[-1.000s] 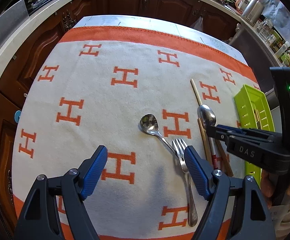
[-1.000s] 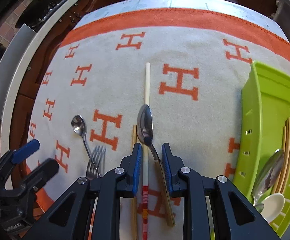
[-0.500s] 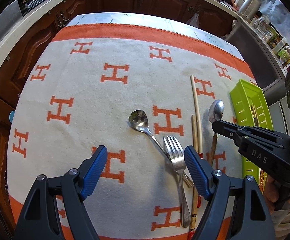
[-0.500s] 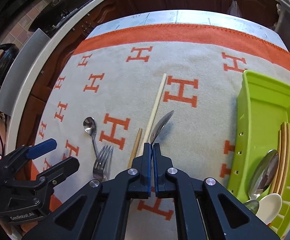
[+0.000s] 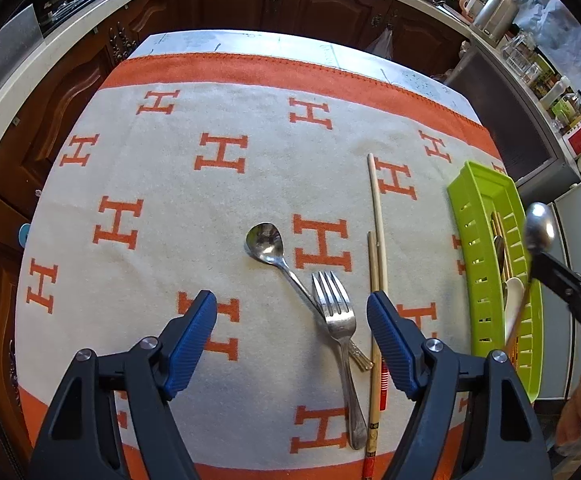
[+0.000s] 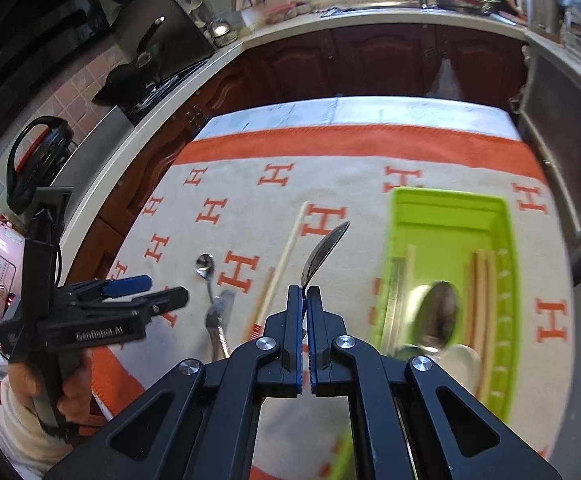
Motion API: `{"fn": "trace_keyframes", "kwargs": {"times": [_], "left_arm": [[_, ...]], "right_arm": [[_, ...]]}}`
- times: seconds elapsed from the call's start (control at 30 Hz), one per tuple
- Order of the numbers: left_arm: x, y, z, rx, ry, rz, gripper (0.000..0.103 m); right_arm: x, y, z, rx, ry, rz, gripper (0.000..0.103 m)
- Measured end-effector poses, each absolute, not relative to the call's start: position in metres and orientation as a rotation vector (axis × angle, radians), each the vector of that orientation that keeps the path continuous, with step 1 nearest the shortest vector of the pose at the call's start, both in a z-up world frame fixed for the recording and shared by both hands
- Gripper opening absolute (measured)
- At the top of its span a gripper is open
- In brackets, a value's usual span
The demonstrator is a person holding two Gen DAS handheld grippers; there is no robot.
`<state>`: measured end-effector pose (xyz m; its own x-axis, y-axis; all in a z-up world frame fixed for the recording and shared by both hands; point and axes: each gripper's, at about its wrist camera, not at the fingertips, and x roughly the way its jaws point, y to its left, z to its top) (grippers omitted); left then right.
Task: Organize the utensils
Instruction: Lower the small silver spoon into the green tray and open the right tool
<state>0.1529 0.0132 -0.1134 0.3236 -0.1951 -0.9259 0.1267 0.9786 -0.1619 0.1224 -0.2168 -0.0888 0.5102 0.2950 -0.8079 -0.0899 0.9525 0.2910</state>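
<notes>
My right gripper [image 6: 304,292] is shut on the neck of a metal spoon with a wooden handle [image 6: 324,252], held in the air with its bowl pointing away. In the left wrist view that spoon [image 5: 538,228] and the right gripper [image 5: 558,276] hang over the green tray [image 5: 486,208]. My left gripper [image 5: 290,312] is open above the cloth, nothing between its fingers. Below it lie a fork [image 5: 334,312] crossing a small steel spoon [image 5: 264,240], and two chopsticks [image 5: 376,216] just to the right. The left gripper [image 6: 146,288] shows at the left of the right wrist view.
The green tray [image 6: 446,196] holds a metal spoon [image 6: 438,312], a white spoon [image 6: 462,360] and wooden chopsticks [image 6: 482,292]. An orange-and-cream cloth [image 5: 170,184] covers the table. Dark cabinets and counters surround it; a person's hand [image 6: 74,384] grips the left tool.
The right gripper shut on the wooden-handled spoon, lifted it off the cloth and carried it right, over the green tray. The left gripper stayed open in place.
</notes>
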Motion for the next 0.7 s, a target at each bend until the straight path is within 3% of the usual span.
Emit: {"fn": "trace_keyframes", "kwargs": {"times": [0.23,0.53,0.7], "left_arm": [[0.147,-0.004,-0.106,-0.028,1.215,-0.236,0.075],[0.142,-0.018,-0.103,0.018,1.220,-0.240,0.075],[0.145,-0.015,-0.101,0.018,1.219,-0.225,0.075]], "right_arm": [[0.084,-0.278,-0.080,0.095,1.044,0.061,0.002],[0.073,-0.293,-0.131,-0.089,1.188,0.002,0.002],[0.072,-0.305,-0.126,-0.015,1.167,-0.059,0.012]]}}
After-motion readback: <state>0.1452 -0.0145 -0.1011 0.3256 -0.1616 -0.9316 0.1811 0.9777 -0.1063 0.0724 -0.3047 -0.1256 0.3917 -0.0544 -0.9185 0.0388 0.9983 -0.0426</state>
